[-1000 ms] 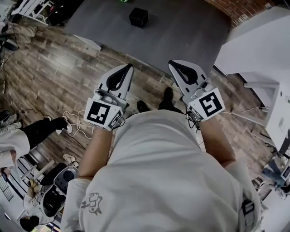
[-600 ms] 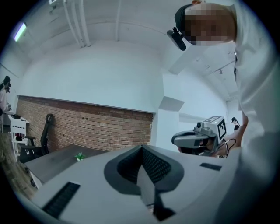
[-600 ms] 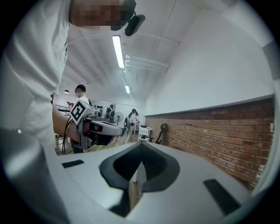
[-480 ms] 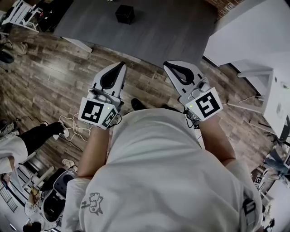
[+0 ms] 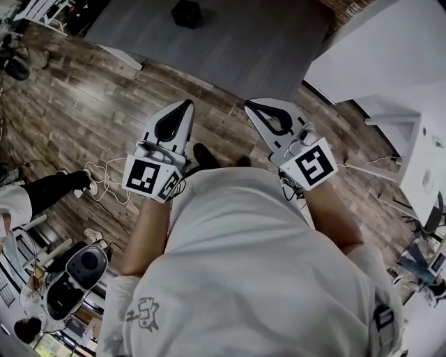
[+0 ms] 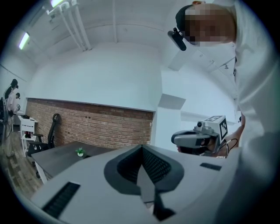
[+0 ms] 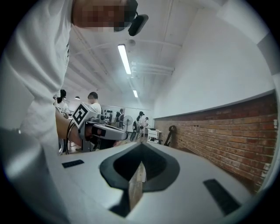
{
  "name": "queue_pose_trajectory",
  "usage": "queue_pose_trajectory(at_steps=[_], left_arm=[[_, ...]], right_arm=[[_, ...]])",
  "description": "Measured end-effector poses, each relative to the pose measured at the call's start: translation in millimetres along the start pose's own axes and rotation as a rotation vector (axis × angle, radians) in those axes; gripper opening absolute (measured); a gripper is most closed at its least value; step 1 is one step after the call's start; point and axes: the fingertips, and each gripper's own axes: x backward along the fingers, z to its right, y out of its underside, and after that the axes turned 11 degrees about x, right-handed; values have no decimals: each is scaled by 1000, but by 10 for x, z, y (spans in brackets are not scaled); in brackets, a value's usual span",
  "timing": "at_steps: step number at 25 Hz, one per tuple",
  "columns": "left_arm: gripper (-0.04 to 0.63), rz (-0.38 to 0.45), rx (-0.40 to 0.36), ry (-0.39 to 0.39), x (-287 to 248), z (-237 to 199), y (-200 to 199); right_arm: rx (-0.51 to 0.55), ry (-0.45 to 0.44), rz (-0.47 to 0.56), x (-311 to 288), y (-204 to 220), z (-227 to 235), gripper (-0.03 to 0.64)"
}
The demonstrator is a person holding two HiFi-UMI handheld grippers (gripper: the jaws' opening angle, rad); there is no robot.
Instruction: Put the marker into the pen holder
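Marker and pen holder show in none of the views, so where they are cannot be told.

The left gripper point(image 5: 185, 106) is clenched on nothing; in the left gripper view its jaws meet along one seam with no gap. The right gripper point(image 5: 251, 109) is likewise clenched and empty, with its jaws pressed together in the right gripper view. Both are held out in front of the person's waist, side by side and well apart. Their tips point far and lean slightly toward each other. Each carries its cube at the near end, the left cube point(image 5: 150, 176) and the right cube point(image 5: 312, 164), just ahead of a bare forearm.

The person's white shirt point(image 5: 258, 265) fills the near half of the head view. Two dark shoes point(image 5: 203, 155) stand on the wood floor point(image 5: 83, 118), between the grippers. Farther off lies a grey rug point(image 5: 244, 42), with a black box point(image 5: 186, 12) at its far edge. A white table point(image 5: 376, 56) stands at the right. At the near left, white cables point(image 5: 104, 185) lie on the floor beside another person's dark trouser leg point(image 5: 49, 190).

The left gripper view looks across at a brick wall point(image 6: 96, 124), with a black chair point(image 6: 48, 135) at its left. Nearer is a dark table point(image 6: 57, 157) bearing a small plant point(image 6: 80, 152). The right gripper view shows ceiling lights point(image 7: 124, 59) and several people point(image 7: 140, 122) standing far off.
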Motion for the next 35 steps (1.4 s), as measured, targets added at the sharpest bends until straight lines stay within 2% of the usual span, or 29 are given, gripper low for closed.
queue_pose_trajectory(at_steps=[7, 12, 22, 35], left_arm=[[11, 20, 3, -47, 124, 567, 230], [11, 50, -16, -67, 242, 867, 247], [11, 89, -36, -97, 389, 1072, 200], [11, 115, -50, -94, 417, 1166, 152]], right_arm=[[-7, -46, 27, 559, -23, -183, 5], [-18, -50, 30, 844, -43, -274, 5], [-24, -52, 43, 1047, -80, -353, 5], [9, -48, 68, 1068, -195, -324, 5]])
